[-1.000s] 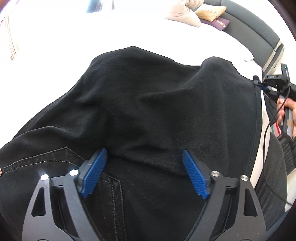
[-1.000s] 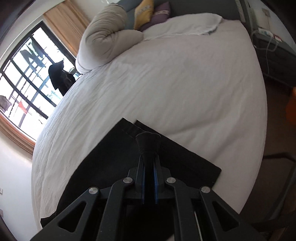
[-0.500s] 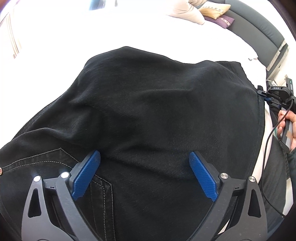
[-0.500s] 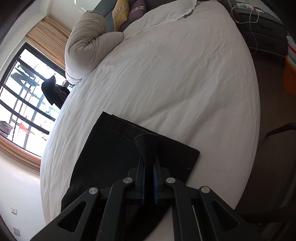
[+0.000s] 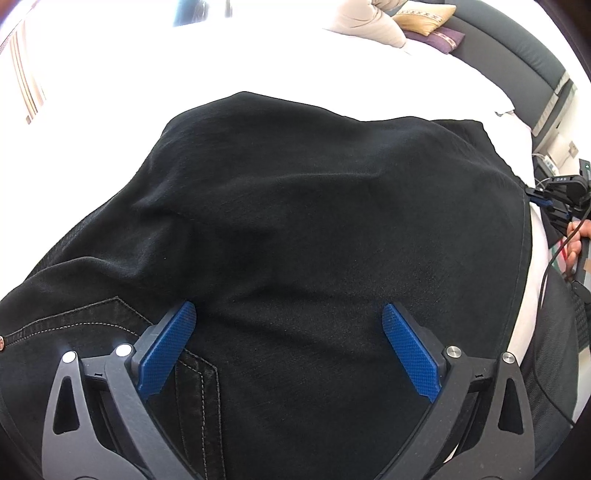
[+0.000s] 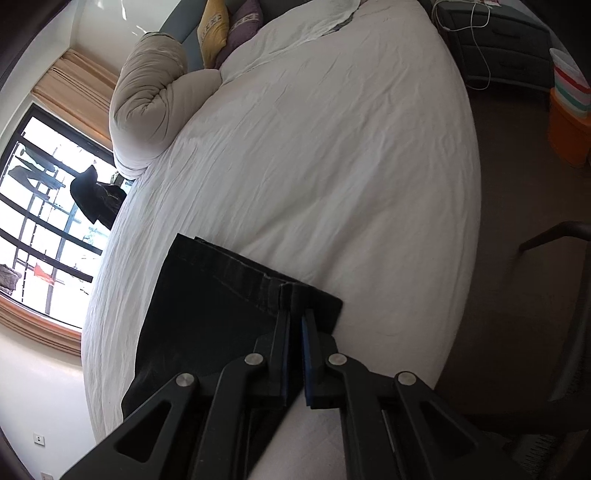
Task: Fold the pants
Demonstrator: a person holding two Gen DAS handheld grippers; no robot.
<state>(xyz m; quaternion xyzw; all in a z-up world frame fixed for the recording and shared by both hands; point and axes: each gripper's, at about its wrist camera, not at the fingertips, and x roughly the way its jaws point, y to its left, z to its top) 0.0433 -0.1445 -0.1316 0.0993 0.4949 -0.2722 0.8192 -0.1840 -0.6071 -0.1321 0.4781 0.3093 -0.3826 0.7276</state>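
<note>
The black pants [image 5: 314,221] lie spread on the white bed [image 5: 258,55] and fill the left wrist view; a stitched back pocket [image 5: 199,373] shows by my left finger. My left gripper [image 5: 288,325] is open and empty, hovering just over the fabric. In the right wrist view the pants [image 6: 207,314] lie flat with the hem [image 6: 255,269] toward the pillows. My right gripper [image 6: 293,325] sits at the hem's near corner with its jaws slightly parted, the cloth lying flat past the tips. The right gripper also shows at the far right of the left wrist view [image 5: 543,195].
A rolled beige duvet [image 6: 151,99] and cushions [image 6: 214,33] lie at the head of the bed. A grey nightstand [image 6: 498,44] with cables, an orange bin [image 6: 569,125] and a dark chair [image 6: 554,295] stand beside the bed. A window [image 6: 40,221] is on the left.
My right gripper has lowered the hem onto the bed and its jaws have parted slightly, so the raised pinch of cloth is gone. The fabric has flattened. My left gripper stays open.
</note>
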